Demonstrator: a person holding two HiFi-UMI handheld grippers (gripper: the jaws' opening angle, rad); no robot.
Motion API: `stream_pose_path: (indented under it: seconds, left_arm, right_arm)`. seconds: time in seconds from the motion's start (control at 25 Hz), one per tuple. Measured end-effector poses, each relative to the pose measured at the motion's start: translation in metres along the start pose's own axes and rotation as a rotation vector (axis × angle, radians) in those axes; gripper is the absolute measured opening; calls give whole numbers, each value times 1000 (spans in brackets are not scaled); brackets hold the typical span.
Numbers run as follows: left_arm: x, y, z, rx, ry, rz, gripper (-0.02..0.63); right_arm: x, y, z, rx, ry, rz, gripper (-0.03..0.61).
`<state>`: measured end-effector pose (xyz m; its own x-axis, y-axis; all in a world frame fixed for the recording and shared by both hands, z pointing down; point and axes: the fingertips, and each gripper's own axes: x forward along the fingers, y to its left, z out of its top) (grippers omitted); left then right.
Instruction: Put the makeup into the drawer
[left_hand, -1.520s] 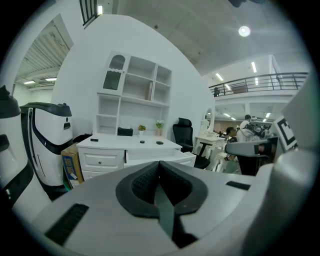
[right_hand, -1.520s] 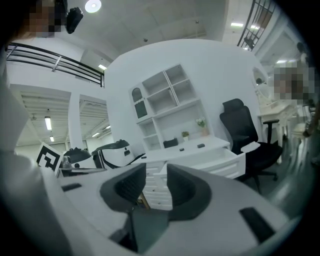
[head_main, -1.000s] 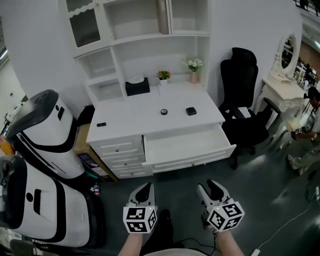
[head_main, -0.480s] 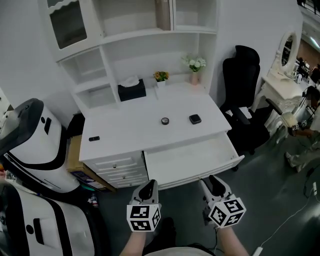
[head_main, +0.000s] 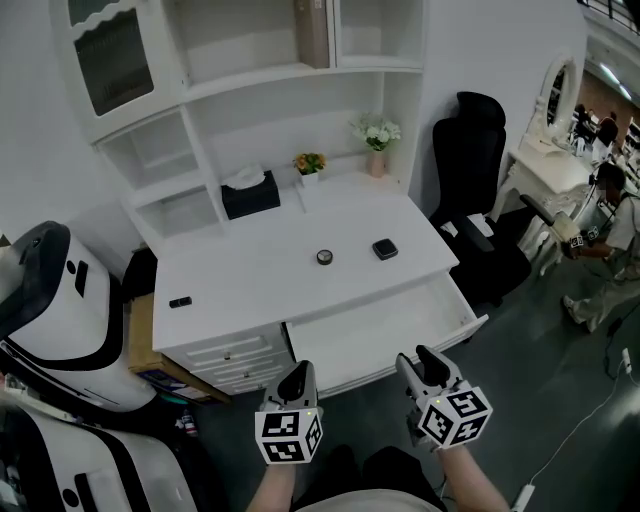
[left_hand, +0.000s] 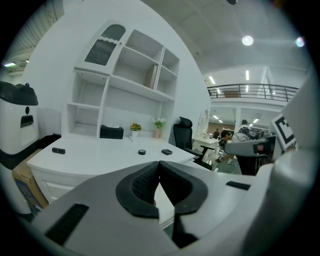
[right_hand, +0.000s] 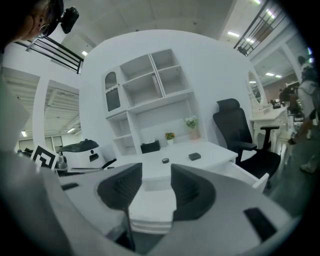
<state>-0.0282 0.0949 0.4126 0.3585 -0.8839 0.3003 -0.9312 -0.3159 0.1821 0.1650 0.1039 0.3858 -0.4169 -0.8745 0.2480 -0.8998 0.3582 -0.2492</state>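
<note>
1. Right gripper (right_hand: 156, 175): 2 dark-padded fingers (right_hand: 120, 189) standing apart, nothing gripped, short of the desk's front.
2. Desk (right_hand: 210, 149): white, flat top.
3. Drawer (right_hand: 150, 202): pulled out from the desk's front, pale inside, seen through the finger gap.
4. Round compact (right_hand: 165, 160): mid desk top.
5. Dark square case (right_hand: 194, 156): desk top, toward its right end.
6. Black box (right_hand: 150, 146): back of desk.
7. Flower pots, 2 (right_hand: 170, 136): back of desk.
8. Shelf unit (right_hand: 145, 95): white, above the desk.
9. Black chair (right_hand: 235, 130): at the desk's right end.
</note>
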Motion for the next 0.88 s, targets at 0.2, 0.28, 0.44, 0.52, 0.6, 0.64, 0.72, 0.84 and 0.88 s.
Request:
stream_pose_path:
  seconds: [0.2,0.28,0.44,0.52,0.6,0.64,0.72,0.84,0.88]
  left_arm:
    - [7,4,3,1,4,-15,3]
    - [10,7,5,-5,3,-13,3]
    - [19,9,9,-16,2,-10,3]
    - [25,9,10,-17,2,-8,3]
    - [31,11,12,-17,2,-3,3]
    - [35,12,12,-17,3,2,3]
    - [44,15,15,-16,6,13,3]
    - [61,20,20,-14,9,30,3]
    - [68,21,22,-15,11,35,3]
  right_arm:
    - [9,-2,4,-3,8,-13,164]
    - [13,-5,6,-6,15,-18,164]
    - [26,-18,9,-1,37,-27,214]
    - [35,-26,11,3,42,-30,219]
    - [44,-35,13,3,45,-32,219]
    - [50,-40,14,3,46,-32,221]
    - [64,-49,18,1,48,-29,224]
    - [87,-64,25,-6,53,-19,231]
    - [96,-69,27,-10,56,-15,233]
